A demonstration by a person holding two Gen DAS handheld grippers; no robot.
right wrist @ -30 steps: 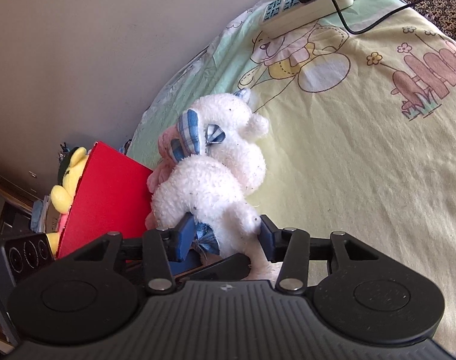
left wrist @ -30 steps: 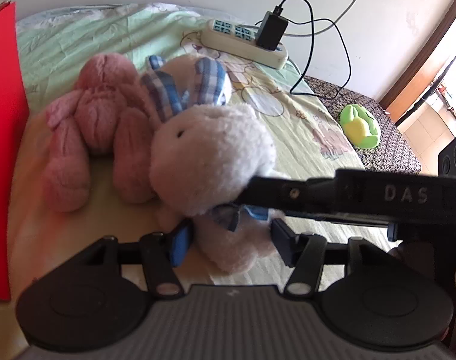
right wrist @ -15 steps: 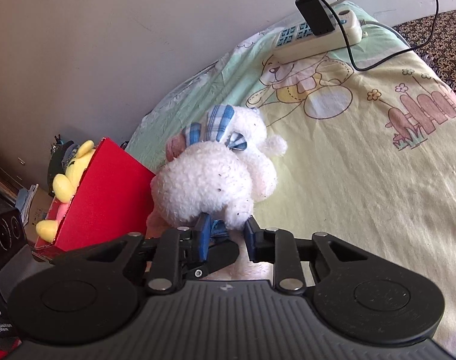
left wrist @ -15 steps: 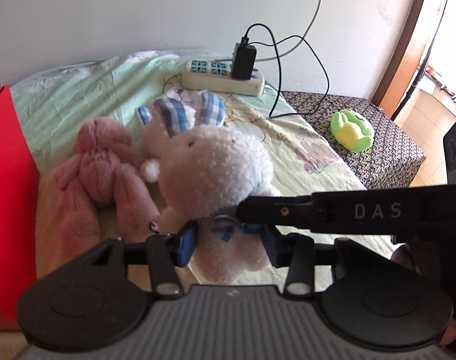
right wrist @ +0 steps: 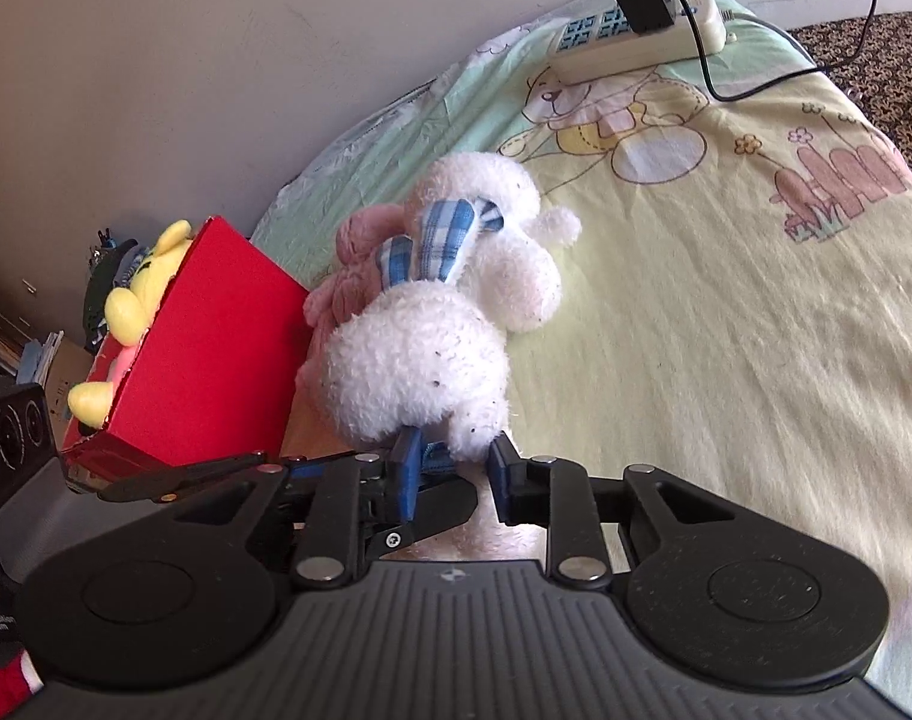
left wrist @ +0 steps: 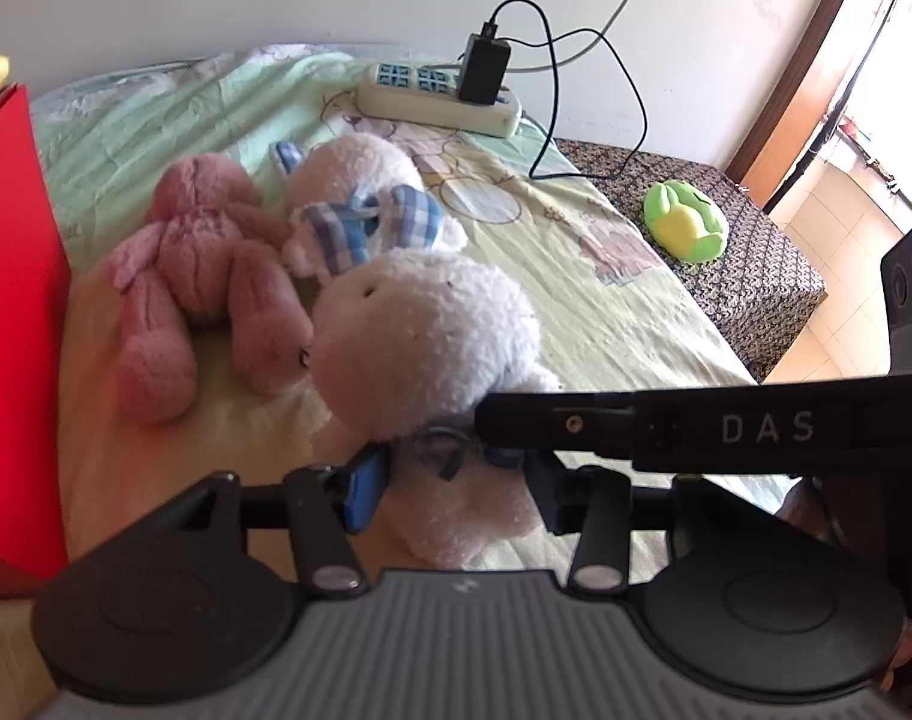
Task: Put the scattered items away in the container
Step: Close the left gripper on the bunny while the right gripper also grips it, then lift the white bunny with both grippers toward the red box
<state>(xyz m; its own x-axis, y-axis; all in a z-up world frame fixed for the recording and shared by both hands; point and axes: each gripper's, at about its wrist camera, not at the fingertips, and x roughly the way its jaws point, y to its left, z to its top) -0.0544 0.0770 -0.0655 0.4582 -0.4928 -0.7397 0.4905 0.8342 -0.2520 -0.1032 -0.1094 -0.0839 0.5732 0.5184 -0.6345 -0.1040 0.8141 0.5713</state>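
A white plush rabbit [left wrist: 426, 336] with blue plaid ears lies on the bed sheet, partly over a pink plush toy [left wrist: 198, 252]. My left gripper [left wrist: 453, 480] is shut on the rabbit's body just below the head. My right gripper [right wrist: 453, 468] comes in from the other side and pinches the same rabbit [right wrist: 420, 372] at its neck ribbon; its jaws are opening slightly with the plush still pressed between them. The red box [right wrist: 204, 354] stands just left of the toys, with a yellow plush [right wrist: 138, 294] inside it. The pink toy [right wrist: 360, 252] is mostly hidden behind the rabbit.
A power strip [left wrist: 438, 99] with a black charger and cables lies at the far end of the bed by the wall. A green and yellow toy [left wrist: 687, 228] sits on the dark patterned cover at the right. The bed's edge drops off at the right.
Both grippers have closed in on the white rabbit, the right one from wide to narrow. The rabbit's head has come up off the sheet a little and shifted with the grippers.
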